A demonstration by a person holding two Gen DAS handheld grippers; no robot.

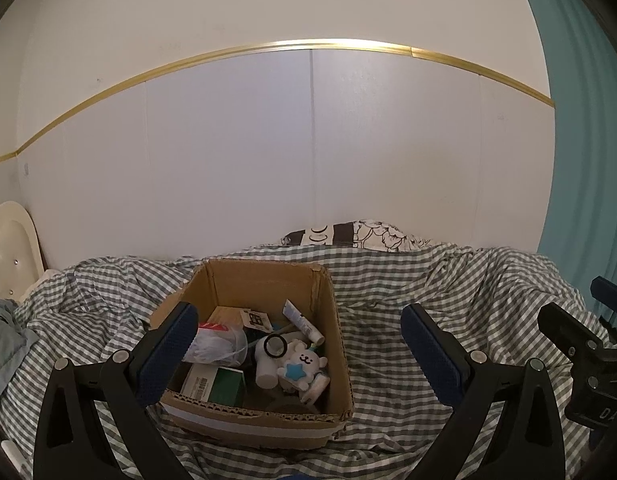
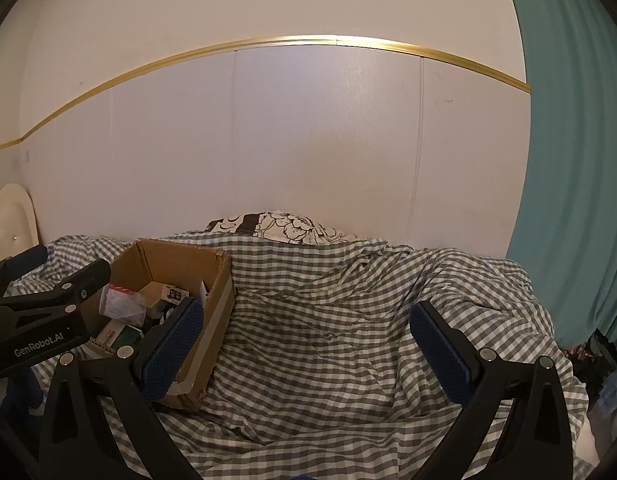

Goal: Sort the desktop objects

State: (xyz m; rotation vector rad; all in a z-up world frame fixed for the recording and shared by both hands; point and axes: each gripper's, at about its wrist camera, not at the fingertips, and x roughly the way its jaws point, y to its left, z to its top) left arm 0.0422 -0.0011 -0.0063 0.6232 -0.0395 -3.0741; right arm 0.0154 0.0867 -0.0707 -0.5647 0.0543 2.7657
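Note:
An open cardboard box [image 1: 268,280] sits on a grey checked bedsheet [image 1: 388,320]. Inside lie a white bear toy with a blue star [image 1: 302,368], a white tube [image 1: 302,322], a white bottle with a black ring [image 1: 268,360], a clear plastic bag [image 1: 216,346] and a green and white carton [image 1: 216,384]. My left gripper [image 1: 300,348] is open and empty, just in front of and above the box. My right gripper [image 2: 304,344] is open and empty over bare sheet, to the right of the box [image 2: 212,276]. The left gripper's body [image 2: 40,312] shows at the left of the right wrist view.
A white wall with a gold strip [image 1: 268,48] stands behind the bed. A black and white floral pillow [image 1: 360,234] lies at the back. A teal curtain [image 2: 568,160] hangs on the right. A cream headboard [image 1: 8,248] is at the far left.

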